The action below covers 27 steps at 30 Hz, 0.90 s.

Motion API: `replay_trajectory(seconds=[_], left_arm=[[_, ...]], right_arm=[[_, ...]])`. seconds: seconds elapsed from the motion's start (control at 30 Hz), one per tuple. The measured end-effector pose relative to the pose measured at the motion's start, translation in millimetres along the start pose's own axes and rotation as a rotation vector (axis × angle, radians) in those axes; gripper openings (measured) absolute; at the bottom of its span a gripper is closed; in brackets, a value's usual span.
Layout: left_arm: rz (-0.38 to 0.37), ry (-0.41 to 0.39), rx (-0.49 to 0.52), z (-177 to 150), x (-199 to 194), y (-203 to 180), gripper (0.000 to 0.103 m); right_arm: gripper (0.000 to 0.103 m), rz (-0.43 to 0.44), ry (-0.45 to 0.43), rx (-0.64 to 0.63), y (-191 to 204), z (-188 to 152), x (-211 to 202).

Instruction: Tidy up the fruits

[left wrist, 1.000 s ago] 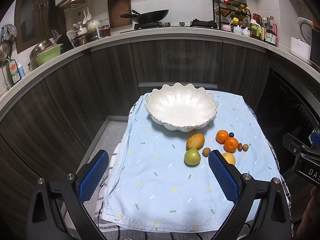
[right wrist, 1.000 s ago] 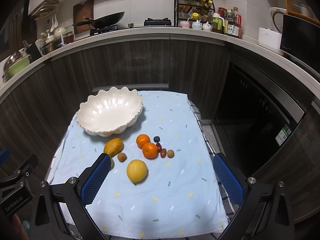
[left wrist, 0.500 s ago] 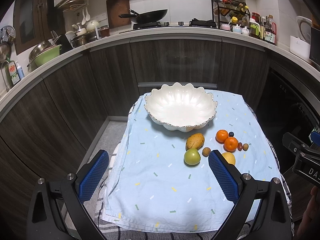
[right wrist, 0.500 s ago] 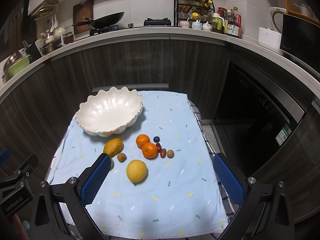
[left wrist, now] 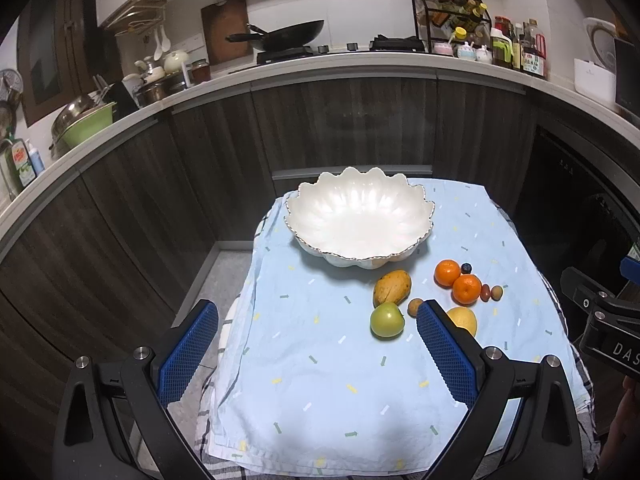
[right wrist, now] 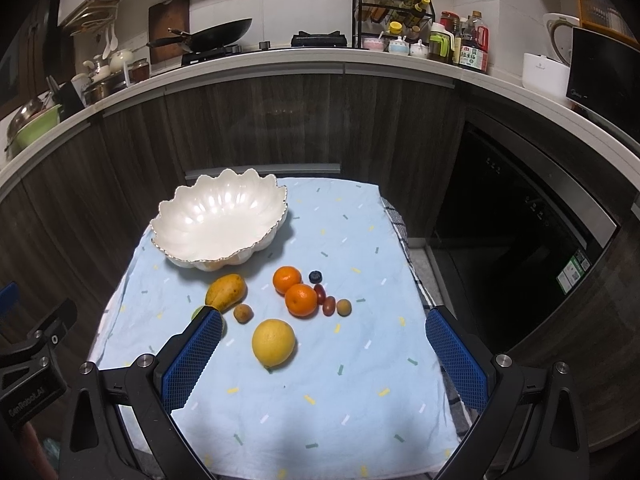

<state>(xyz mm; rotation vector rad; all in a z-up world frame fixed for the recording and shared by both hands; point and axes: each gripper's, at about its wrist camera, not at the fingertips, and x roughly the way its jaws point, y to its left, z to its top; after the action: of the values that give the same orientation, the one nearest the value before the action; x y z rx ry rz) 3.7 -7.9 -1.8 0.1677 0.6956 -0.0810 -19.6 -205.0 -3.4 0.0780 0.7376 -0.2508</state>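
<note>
both grippers hover above the near edge of a small table covered with a light blue cloth (right wrist: 360,380), each with its blue-padded fingers spread wide and nothing between them: the left gripper (left wrist: 318,350) and the right gripper (right wrist: 324,356). a white scalloped bowl (right wrist: 216,220) sits empty at the far left of the cloth. the fruit lies loose in front of it: a mango (right wrist: 225,291) nearest the bowl, a green apple (left wrist: 387,320) beside it, a small brown fruit (right wrist: 243,313), a lemon (right wrist: 273,342), two oranges (right wrist: 300,299) touching each other, a blueberry (right wrist: 315,277), and two dark red grapes (right wrist: 325,301) by another small brown fruit (right wrist: 343,307).
</note>
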Motion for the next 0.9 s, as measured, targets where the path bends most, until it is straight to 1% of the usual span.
replay_trajectory(seconds=[0.53,0.9], left_arm=[[-0.011,0.027,0.05,3.7,41.3,-7.7,0.101],[-0.023,0.016,0.07,9.9,71.5,-29.5,0.101]], right_arm=[[0.103,-0.008,0.029,-0.023,7.2,2.2,40.3],[0.102,-0.034,0.043,-0.014,-2.7,1.0,71.2]])
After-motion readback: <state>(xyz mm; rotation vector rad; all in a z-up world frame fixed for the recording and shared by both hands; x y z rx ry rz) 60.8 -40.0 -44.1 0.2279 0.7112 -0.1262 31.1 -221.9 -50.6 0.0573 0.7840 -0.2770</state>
